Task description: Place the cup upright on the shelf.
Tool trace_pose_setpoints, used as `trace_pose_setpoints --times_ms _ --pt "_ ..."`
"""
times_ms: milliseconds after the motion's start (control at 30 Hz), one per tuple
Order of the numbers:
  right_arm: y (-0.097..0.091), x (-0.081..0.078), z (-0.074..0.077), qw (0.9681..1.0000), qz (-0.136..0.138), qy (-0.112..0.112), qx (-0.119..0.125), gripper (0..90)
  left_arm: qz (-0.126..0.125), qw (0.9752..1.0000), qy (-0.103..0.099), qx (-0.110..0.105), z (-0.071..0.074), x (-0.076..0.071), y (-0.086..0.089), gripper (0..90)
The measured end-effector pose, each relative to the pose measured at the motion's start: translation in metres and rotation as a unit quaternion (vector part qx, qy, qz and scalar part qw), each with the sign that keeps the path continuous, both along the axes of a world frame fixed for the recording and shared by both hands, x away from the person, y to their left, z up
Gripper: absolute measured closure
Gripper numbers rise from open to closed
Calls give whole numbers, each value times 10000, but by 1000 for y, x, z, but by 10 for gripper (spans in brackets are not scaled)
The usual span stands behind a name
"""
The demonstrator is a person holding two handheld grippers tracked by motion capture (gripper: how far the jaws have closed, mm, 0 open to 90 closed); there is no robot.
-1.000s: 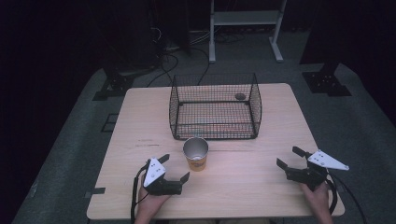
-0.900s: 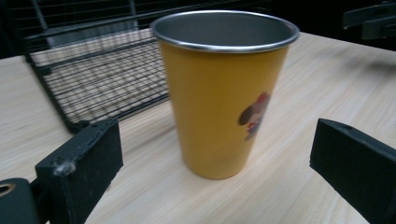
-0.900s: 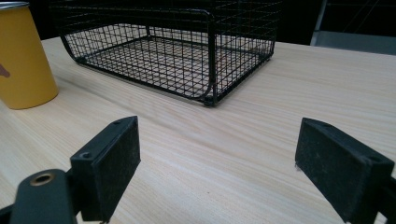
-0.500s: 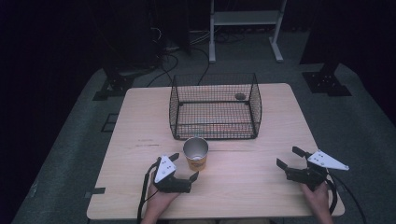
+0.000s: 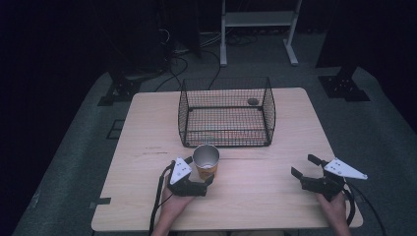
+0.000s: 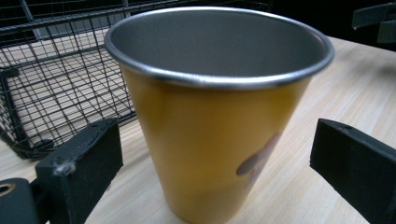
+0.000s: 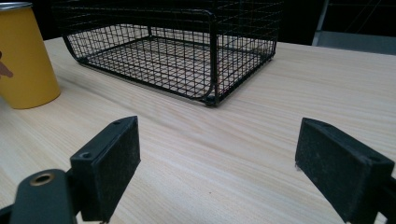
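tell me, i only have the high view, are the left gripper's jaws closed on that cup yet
Observer: No. In the left gripper view the jaws stand open on either side of the yellow cup, with a gap on each side.
Operator: anything inside the cup
Observer: The left gripper view looks into its mouth; the steel wall visible there is bare, though the bottom is hidden.
Operator: any marking on it
Observer: Yes, a small brown print low on its side.
Operator: and the right gripper
Observer: The right gripper is open over bare table, facing the wire basket.
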State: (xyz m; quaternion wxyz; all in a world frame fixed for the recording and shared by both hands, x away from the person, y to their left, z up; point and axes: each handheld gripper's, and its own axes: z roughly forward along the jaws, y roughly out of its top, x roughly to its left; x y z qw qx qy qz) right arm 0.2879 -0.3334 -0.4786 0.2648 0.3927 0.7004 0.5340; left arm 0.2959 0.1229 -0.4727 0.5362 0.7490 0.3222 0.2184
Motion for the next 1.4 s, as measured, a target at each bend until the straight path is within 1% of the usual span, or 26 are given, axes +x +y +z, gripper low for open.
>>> trace_pose_setpoints --times_ms 467,633,767,933,1000,1067,1100,1133,1167,1400 --pt "0 0 0 10000 19 0 7 130 66 9999 -82 -125 7 10 -9 20" --pt "0 0 0 10000 19 2 7 130 106 9998 -59 -141 8 13 -10 20" --pt "0 0 0 10000 21 1 6 130 108 9998 -75 -138 11 15 -11 20" --pt "0 0 0 10000 26 4 13 130 114 9997 -73 -191 13 18 -14 21" --pt "0 0 0 10000 27 2 12 129 91 9998 -74 -189 13 18 -15 30" --pt "0 0 0 10000 30 6 15 130 82 9998 -84 -185 12 18 -15 64" --pt "0 0 0 10000 30 6 15 130 60 9997 -98 -214 13 18 -15 64" --pt "0 0 0 10000 32 6 17 129 25 9997 -151 -209 13 18 -15 105" --pt "0 0 0 10000 33 6 17 130 25 9997 -176 -192 13 17 -16 121" --pt "0 0 0 10000 43 8 22 130 -8 9997 -211 -140 16 18 -20 126"
